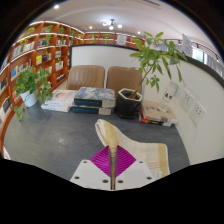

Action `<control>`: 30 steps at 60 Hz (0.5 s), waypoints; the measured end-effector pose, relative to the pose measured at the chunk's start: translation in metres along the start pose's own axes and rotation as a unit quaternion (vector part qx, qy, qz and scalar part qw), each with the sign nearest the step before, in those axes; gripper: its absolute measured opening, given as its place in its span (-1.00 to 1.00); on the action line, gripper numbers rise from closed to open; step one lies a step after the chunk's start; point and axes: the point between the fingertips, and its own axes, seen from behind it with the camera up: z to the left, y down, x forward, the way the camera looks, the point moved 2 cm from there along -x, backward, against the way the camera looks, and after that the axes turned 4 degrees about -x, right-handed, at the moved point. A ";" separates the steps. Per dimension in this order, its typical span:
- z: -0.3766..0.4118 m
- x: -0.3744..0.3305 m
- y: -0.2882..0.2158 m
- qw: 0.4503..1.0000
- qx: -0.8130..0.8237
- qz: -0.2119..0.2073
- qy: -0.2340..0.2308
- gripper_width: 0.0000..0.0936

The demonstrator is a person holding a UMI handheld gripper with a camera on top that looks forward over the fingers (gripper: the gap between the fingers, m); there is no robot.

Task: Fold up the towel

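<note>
My gripper (112,150) is shut on a cream towel (108,132). A thin fold of the cloth runs between the magenta pads (100,160) and rises just ahead of the fingertips. More of the towel spreads pale to the right of the fingers (150,152). The towel is held up above the grey floor (55,135). How the rest of it hangs is hidden below the fingers.
Bookshelves (40,50) line the left wall, with a potted plant (30,85) before them. Two brown seat backs (88,75) and stacks of books (95,97) stand beyond. A tall plant (152,58) in a black pot (128,100) stands to the right by a white wall.
</note>
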 end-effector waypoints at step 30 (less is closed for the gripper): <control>-0.223 0.020 0.117 0.994 0.067 0.070 0.057 0.27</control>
